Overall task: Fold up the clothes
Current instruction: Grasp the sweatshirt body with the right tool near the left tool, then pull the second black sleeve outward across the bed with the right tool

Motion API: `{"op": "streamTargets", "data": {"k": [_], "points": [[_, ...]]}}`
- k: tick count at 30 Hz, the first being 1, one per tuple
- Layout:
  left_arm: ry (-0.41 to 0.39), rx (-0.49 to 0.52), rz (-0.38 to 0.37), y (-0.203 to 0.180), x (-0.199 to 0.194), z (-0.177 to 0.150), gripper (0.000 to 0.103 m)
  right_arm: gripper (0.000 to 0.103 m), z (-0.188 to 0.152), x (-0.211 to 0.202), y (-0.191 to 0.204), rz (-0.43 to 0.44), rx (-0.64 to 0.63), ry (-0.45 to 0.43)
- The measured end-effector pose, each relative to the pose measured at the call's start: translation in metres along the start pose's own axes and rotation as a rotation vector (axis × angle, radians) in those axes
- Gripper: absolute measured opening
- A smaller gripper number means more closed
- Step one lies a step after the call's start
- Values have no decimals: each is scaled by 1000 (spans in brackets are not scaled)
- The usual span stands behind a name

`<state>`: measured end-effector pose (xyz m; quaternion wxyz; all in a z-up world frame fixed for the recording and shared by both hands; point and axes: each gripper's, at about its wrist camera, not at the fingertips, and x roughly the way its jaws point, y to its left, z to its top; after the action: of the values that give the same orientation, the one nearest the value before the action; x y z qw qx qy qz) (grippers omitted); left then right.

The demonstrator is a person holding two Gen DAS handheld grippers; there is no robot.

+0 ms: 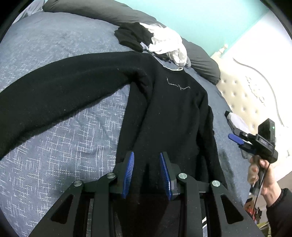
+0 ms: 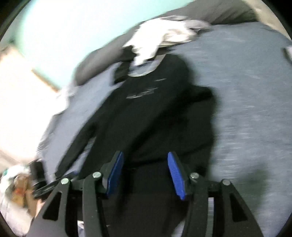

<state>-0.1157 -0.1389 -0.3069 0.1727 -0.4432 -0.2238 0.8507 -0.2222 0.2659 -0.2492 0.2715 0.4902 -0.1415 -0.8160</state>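
A: Where is the garment?
B: Black sweater (image 1: 169, 109) lies flat on the blue-grey patterned bedspread (image 1: 63, 145), collar at the far end, hem near. One sleeve (image 1: 60, 91) stretches out to the left; the other side looks folded in along the body.

A: Left gripper (image 1: 147, 160)?
B: Poised at the near hem, blue pads (image 1: 130, 171) set narrowly apart with dark fabric between them. Cannot tell whether the pads press on the cloth.

A: Right gripper (image 2: 146, 164)?
B: Jaws stand apart at a middling width, nothing gripped. Its own view is motion-blurred. The left view shows it off the sweater's right edge, held in a hand (image 1: 262, 175) with a dark cuff.

A: Anything else on the bed?
B: A heap of white clothes (image 1: 167, 43) and a black item (image 1: 131, 36) just beyond the collar, against a long grey pillow (image 1: 109, 12). Tufted headboard (image 1: 242, 87) at far right.
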Motion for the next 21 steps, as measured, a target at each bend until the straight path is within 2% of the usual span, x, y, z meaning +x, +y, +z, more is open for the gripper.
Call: {"op": "streamTargets", "data": {"k": [3, 5, 10, 11, 12, 13, 14, 15, 21], "points": [[1, 3, 0, -2, 0, -1, 32, 52, 2, 0, -33, -112, 89, 10], [2, 9, 5, -2, 0, -1, 32, 52, -1, 9, -46, -125, 131, 38], [5, 6, 12, 0, 1, -2, 32, 52, -11, 41, -46, -138, 109, 115], [5, 5, 14, 1, 0, -1, 32, 45, -12, 46, -45, -140, 103, 123], [5, 4, 16, 1, 0, -1, 32, 35, -13, 51, -42, -151, 95, 128], [5, 4, 17, 2, 0, -1, 32, 31, -13, 54, -41, -168, 89, 135], [5, 4, 18, 3, 0, -1, 32, 16, -14, 57, -40, -186, 83, 142], [5, 3, 19, 4, 0, 0, 32, 9, -14, 59, -38, -195, 71, 151], [4, 3, 23, 5, 1, 1, 32, 7, -2, 41, -23, -207, -10, 104]]}}
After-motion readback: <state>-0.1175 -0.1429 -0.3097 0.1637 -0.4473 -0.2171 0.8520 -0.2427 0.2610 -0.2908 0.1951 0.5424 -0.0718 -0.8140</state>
